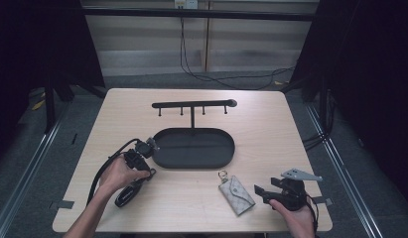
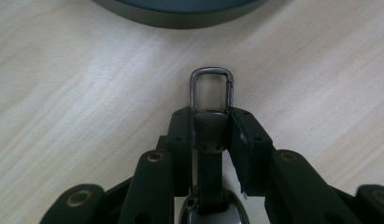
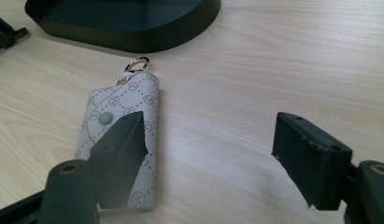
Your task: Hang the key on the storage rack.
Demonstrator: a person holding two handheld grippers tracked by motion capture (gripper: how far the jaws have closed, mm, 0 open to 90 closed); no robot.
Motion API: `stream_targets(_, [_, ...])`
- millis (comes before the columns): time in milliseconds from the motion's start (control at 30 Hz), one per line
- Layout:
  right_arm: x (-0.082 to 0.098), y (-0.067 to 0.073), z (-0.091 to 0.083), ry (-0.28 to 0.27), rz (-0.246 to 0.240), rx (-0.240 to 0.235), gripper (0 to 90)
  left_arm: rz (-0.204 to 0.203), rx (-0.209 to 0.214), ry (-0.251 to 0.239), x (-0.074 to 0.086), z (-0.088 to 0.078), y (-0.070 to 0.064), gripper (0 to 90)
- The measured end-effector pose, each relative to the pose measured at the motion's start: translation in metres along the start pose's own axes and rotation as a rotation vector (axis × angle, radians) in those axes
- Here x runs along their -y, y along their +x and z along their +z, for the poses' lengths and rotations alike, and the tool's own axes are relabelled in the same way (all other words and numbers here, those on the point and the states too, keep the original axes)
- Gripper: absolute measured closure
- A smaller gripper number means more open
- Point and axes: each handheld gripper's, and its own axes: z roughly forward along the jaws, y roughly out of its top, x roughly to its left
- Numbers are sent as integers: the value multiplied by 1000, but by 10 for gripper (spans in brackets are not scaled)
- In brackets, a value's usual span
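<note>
A black key fob strap (image 2: pixel 210 140) with a squared metal clip (image 2: pixel 211 88) is pinched between the jaws of my left gripper (image 2: pixel 210 119), which is shut on it just above the wooden table. In the high view the left gripper (image 1: pixel 144 148) sits by the left end of the black oval tray (image 1: pixel 191 166). A grey patterned key pouch (image 1: pixel 236 194) with a gold ring lies flat near the front edge. My right gripper (image 1: pixel 263 191) rests just right of it, open. In the right gripper view the pouch (image 3: pixel 105 107) lies partly behind the left jaw of the right gripper (image 3: pixel 210 135).
A black rack bar (image 1: pixel 194 104) with several small hooks stands on a post behind the tray. The tray's rim also shows ahead of the left gripper (image 2: pixel 180 18) and far left of the right one (image 3: pixel 133 39). Cables run across the floor beyond the table.
</note>
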Motion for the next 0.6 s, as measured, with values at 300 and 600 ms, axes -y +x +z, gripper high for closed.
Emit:
stream_targets(300, [0,0,0,0,3,3,262,-10,42,-53,8,-17,2,707])
stream_targets(600, [0,0,0,-3,10,7,262,-3,51,-99,15,-38,1,708])
